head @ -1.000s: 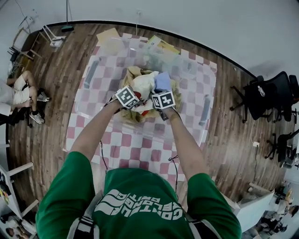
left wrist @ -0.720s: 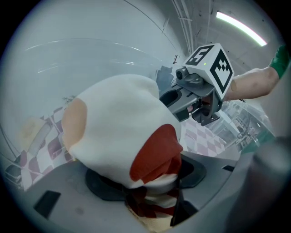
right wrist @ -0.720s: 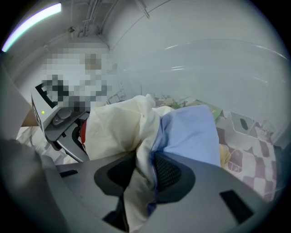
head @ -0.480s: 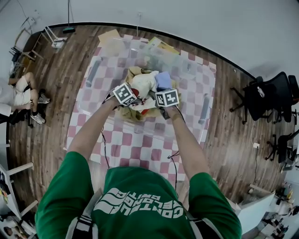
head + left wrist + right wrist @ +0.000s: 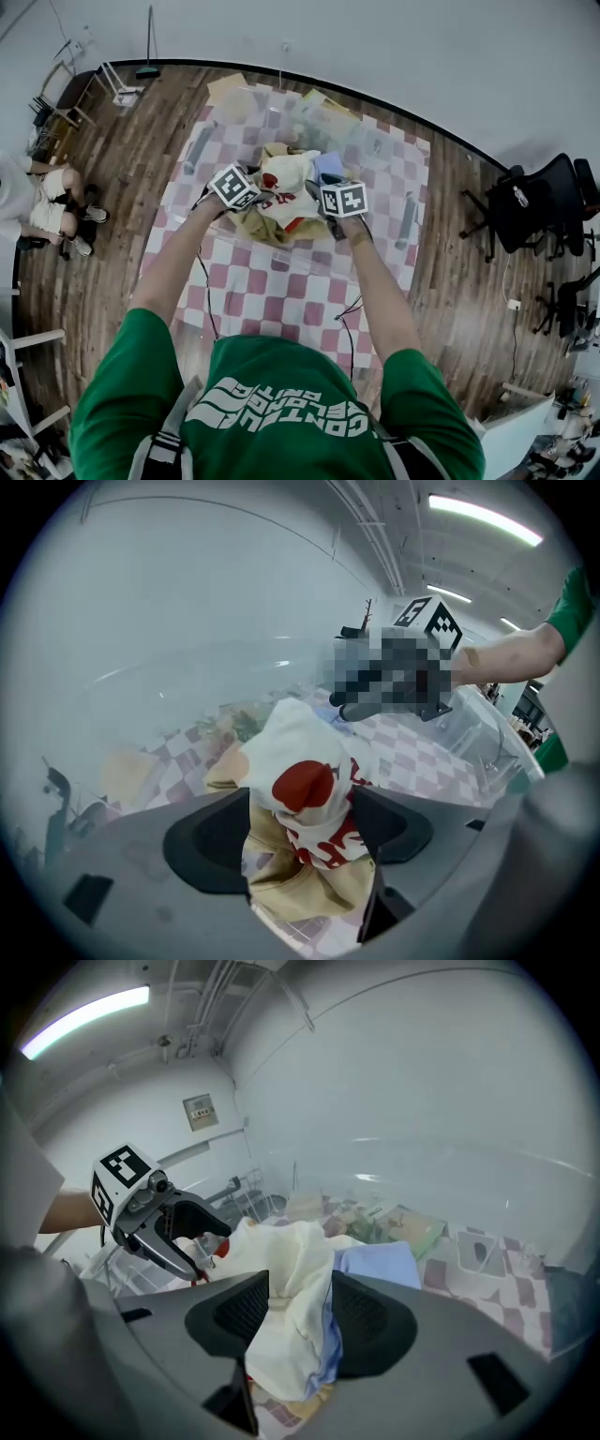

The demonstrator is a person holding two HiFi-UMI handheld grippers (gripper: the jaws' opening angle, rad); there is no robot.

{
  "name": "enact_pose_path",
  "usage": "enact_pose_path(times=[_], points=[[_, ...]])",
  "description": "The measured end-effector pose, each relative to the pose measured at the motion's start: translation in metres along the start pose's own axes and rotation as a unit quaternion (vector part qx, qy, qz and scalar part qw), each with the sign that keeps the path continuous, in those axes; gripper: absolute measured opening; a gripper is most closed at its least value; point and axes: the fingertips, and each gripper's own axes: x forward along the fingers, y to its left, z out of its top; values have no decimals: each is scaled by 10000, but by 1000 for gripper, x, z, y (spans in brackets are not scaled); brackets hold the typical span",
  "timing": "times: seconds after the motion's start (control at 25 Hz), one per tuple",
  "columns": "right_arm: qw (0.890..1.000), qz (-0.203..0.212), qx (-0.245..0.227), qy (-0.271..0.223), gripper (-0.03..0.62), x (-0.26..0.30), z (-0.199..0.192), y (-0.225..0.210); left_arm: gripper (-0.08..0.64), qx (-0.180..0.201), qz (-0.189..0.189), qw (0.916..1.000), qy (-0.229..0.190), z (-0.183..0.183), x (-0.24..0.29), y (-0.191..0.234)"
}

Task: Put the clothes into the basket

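Note:
Over the checked table [image 5: 281,291] hangs a bundle of clothes, gripped from both sides. My left gripper [image 5: 262,194] is shut on a white garment with red print [image 5: 305,780] and tan cloth [image 5: 309,892] bunched between its pads; its jaws have just been opening wider. My right gripper [image 5: 317,194] is shut on cream cloth [image 5: 291,1279] and a light blue garment [image 5: 375,1265]; its jaws have also just been opening. In the head view the white and red garment [image 5: 286,183] sits on top and tan fabric [image 5: 262,225] sags below. No basket is clearly visible.
Clear plastic boxes [image 5: 319,117] and papers lie at the table's far end, and another clear bin [image 5: 487,733] stands to the right. A person sits on the floor at the left [image 5: 47,202]. Black office chairs [image 5: 539,202] stand to the right.
Both grippers have risen with the clothes between them, and the bundle now hangs higher above the table. The left gripper has also shifted outward to the left.

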Motion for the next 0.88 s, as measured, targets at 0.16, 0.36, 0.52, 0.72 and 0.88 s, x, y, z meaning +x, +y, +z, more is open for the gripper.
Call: enact_pose_path(times=[0.16, 0.36, 0.52, 0.72, 0.88], points=[[9995, -5, -123, -303, 199, -15, 19, 11, 324, 26, 234, 9992, -316, 15, -28, 5], [9958, 21, -407, -815, 199, -41, 42, 33, 322, -14, 481, 9947, -910, 42, -65, -4], [9900, 274, -656, -1219, 187, -73, 55, 62, 212, 89, 736, 9865, -1458, 64, -97, -20], [9796, 240, -802, -1828, 55, -127, 66, 85, 84, 76, 887, 9733, -2118, 82, -132, -51], [9711, 249, -788, -2239, 9, -168, 67, 99, 18, -36, 872, 9629, -2554, 90, -155, -77]])
